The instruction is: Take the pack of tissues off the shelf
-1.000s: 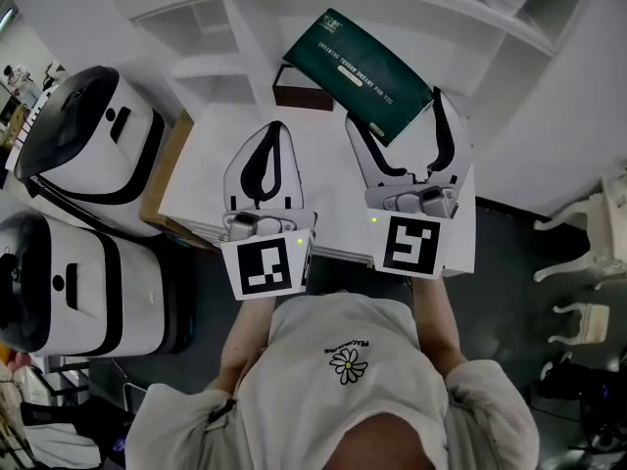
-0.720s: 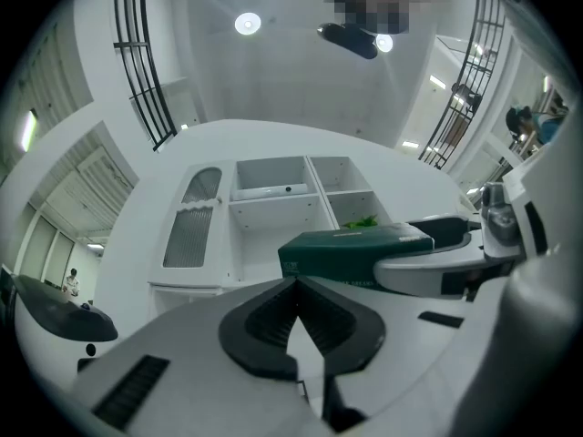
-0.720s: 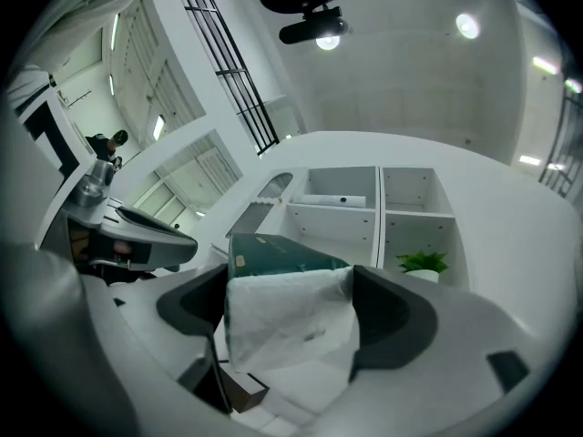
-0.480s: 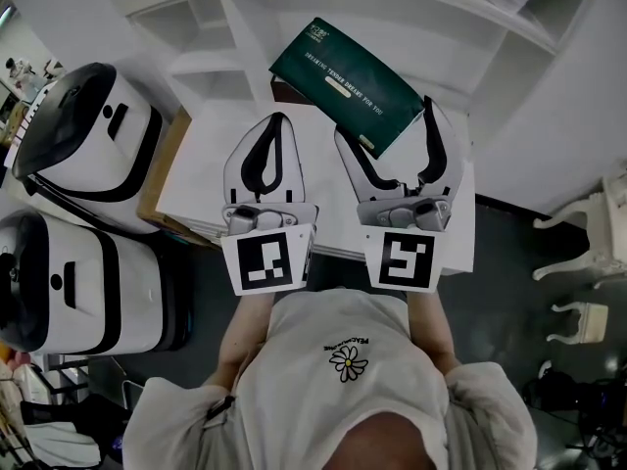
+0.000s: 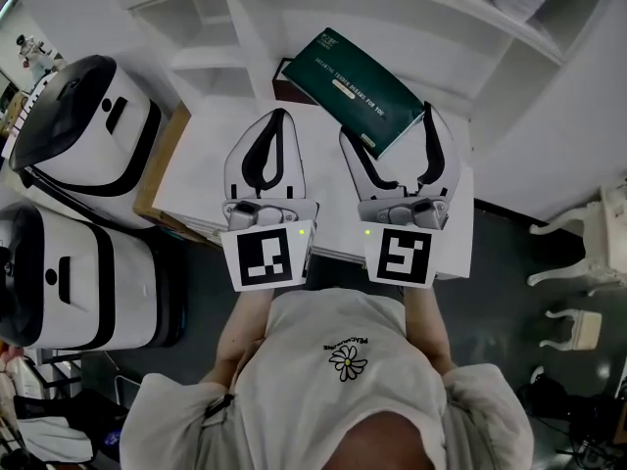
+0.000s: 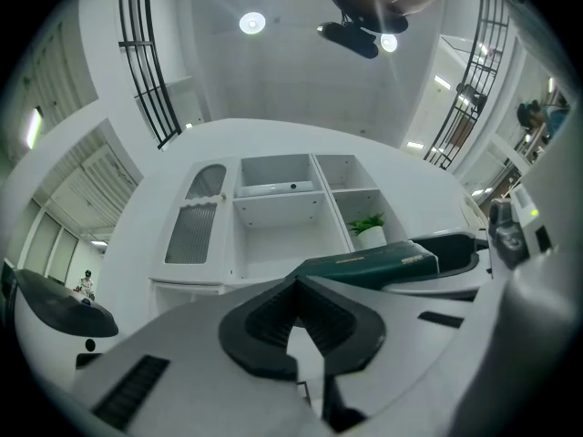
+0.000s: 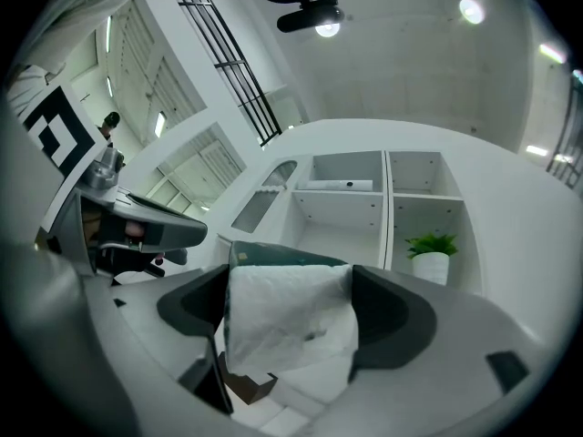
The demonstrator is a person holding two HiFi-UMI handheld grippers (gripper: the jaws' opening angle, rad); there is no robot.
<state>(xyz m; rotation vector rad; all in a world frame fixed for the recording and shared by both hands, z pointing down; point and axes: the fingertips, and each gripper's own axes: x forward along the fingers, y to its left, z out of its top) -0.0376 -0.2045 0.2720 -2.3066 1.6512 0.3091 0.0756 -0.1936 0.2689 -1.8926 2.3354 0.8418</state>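
Withdrawal step, nearly done — right gripper (image 5: 387,122) clamps one end of the green pack of tissues (image 5: 364,91), clear of the shelf (image 5: 242,29), over the table (image 5: 201,164). Left gripper (image 5: 275,120) is closed, empty. Next, probably — lowering the pack level.

The pack of tissues (image 5: 361,91) is showing glossy dark green plastic film, crinkled white at its end. The right tongs (image 7: 290,312) are showing smooth white plastic with matt black ribbed pads (image 7: 390,317).
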